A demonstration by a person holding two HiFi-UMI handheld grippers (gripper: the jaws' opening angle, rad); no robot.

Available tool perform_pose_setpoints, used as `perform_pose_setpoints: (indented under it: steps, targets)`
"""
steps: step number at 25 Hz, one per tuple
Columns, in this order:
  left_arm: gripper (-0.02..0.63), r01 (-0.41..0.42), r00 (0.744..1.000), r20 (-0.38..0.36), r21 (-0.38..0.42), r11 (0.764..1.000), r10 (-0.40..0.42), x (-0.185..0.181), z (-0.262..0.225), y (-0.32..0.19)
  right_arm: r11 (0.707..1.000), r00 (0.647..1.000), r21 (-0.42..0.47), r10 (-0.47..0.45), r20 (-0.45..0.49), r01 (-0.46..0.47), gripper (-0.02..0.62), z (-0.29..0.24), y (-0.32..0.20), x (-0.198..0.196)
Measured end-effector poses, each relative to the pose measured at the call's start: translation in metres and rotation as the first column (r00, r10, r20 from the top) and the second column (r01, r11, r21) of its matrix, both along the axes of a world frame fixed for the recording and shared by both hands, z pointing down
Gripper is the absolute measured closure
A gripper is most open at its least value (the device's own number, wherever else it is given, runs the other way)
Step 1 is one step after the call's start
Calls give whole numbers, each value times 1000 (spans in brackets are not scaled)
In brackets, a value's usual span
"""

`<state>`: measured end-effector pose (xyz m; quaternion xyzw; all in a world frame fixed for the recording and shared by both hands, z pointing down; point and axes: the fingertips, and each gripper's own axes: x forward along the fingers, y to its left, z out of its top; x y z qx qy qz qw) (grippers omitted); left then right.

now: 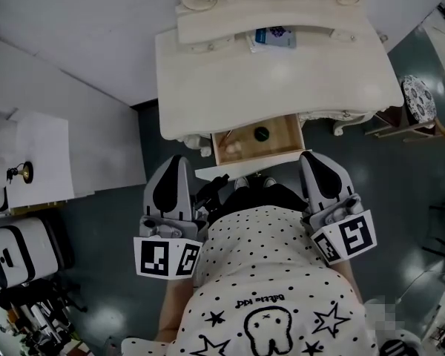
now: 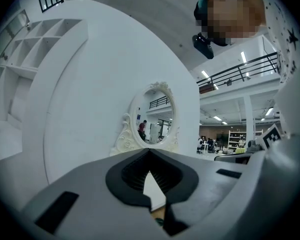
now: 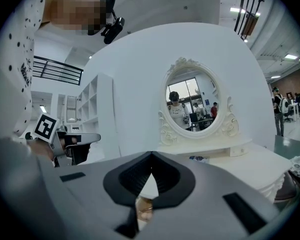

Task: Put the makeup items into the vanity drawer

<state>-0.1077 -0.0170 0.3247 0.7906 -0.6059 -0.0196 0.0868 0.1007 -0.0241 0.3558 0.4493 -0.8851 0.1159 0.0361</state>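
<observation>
The white vanity [image 1: 282, 87] has its wooden drawer [image 1: 283, 142] pulled open. A small dark round item [image 1: 262, 133] and a pale item [image 1: 233, 148] lie in the drawer. A blue-and-white box [image 1: 273, 38] rests on the shelf under the mirror. My left gripper [image 1: 179, 158] and right gripper [image 1: 309, 154] are held close to the person's body, just short of the drawer front. Both are shut with nothing between the jaws. In the left gripper view the left gripper [image 2: 150, 151] points up at the oval mirror [image 2: 157, 115]. The right gripper [image 3: 151, 154] faces that mirror [image 3: 192, 104] too.
A stool with a patterned cushion [image 1: 417, 99] stands right of the vanity. A low white cabinet [image 1: 37, 158] sits at the left, with a black-and-white device [image 1: 18, 251] on the floor below it. A curved white wall backs the vanity.
</observation>
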Motion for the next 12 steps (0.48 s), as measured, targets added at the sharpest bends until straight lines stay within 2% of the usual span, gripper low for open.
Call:
perform_pose_setpoints:
  steps: [12]
  targets:
    - [609,53,999,5,23,998,-53,42,-9,20,997,996,-12,-82,-27,82,588,5,10,38]
